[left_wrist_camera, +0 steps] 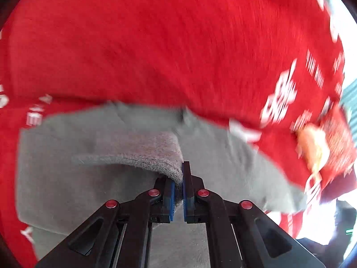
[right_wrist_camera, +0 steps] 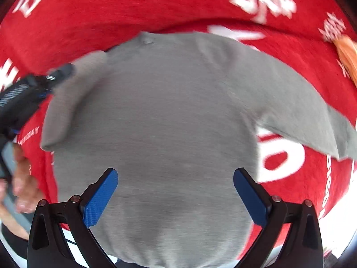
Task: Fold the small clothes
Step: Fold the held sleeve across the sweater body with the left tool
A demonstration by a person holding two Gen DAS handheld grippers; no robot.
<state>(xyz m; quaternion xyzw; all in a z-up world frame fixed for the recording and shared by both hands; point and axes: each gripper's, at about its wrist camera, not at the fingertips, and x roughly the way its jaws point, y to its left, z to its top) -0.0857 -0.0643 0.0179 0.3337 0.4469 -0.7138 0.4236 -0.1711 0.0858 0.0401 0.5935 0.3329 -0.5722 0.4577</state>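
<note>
A small grey long-sleeved sweater (right_wrist_camera: 160,116) lies flat on a red cloth with white lettering (right_wrist_camera: 133,6). My left gripper (left_wrist_camera: 178,178) is shut on the grey sleeve cuff (left_wrist_camera: 160,156), which is lifted and folded over the sweater's body (left_wrist_camera: 55,178). In the right wrist view that left gripper (right_wrist_camera: 60,73) shows as a dark shape at the sweater's left sleeve (right_wrist_camera: 64,102). My right gripper (right_wrist_camera: 175,178) hangs open above the lower body of the sweater, blue pads wide apart with nothing between them. The other sleeve (right_wrist_camera: 312,116) stretches out to the right.
The red cloth (left_wrist_camera: 156,33) covers the whole surface around the sweater. An orange tassel-like piece (right_wrist_camera: 347,53) lies at the right edge. A person's hand (right_wrist_camera: 22,178) is at the lower left of the right wrist view. Both views are blurred.
</note>
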